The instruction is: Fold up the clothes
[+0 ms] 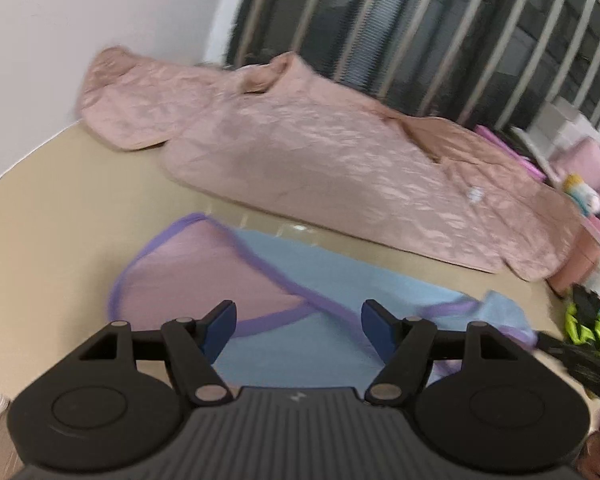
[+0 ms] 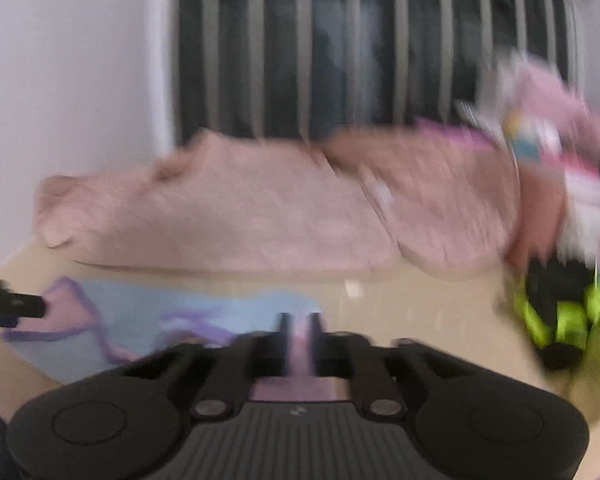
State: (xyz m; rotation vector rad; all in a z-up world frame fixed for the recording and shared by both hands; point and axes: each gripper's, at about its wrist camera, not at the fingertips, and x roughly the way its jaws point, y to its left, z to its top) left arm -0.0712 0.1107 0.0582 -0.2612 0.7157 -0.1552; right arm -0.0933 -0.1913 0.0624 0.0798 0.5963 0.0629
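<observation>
Left claw (image 1: pixel 298 330) hovers with jaws wide and empty over the blue garment (image 1: pixel 324 280) with purple trim, lying on the beige counter (image 1: pixel 60 200) before a pink quilted jacket (image 1: pixel 300 148); right claw (image 2: pixel 299 330) pinches that garment's pink-lined edge.

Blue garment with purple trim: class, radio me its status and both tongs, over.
Left tongs open, empty. Right tongs shut on blue garment. Pink quilted jacket lies behind, apart. Nothing in the way.
</observation>
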